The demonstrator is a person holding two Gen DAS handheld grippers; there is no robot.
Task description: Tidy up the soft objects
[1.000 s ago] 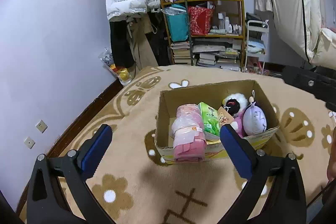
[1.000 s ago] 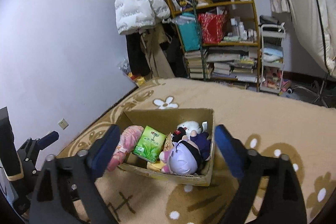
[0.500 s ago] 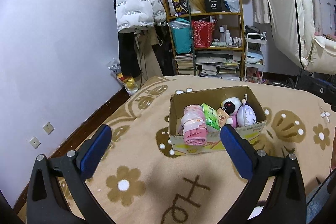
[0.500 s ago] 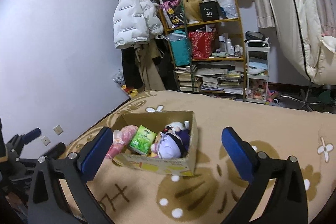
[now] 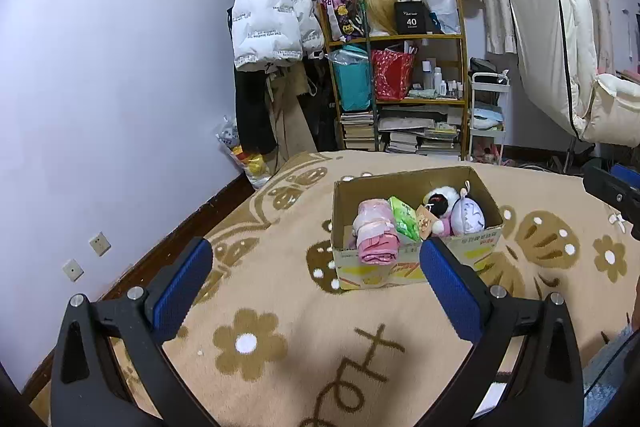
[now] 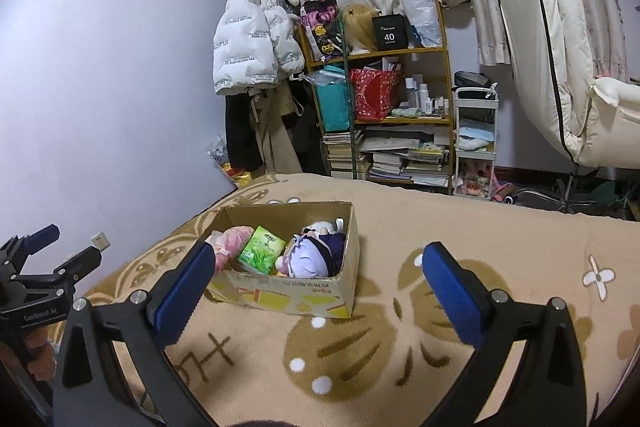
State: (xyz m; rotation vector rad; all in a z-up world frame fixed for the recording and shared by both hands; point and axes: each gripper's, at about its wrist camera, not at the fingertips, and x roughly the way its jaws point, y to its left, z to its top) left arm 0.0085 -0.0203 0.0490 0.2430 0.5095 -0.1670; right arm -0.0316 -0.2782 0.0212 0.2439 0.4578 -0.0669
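- Covering the surface, a tan flower-patterned blanket point(image 5: 280, 307) carries a cardboard box point(image 5: 416, 269).
- Left gripper point(image 5: 316, 291) and right gripper point(image 6: 316, 291) gape wide, holding nothing.
- Cluttered shelf point(image 6: 400, 115) lines the far wall.

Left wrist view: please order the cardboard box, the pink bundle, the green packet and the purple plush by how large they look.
1. cardboard box, clearly the largest.
2. pink bundle.
3. purple plush and green packet: they look alike in size, and both are partly hidden, so I do not rank them.
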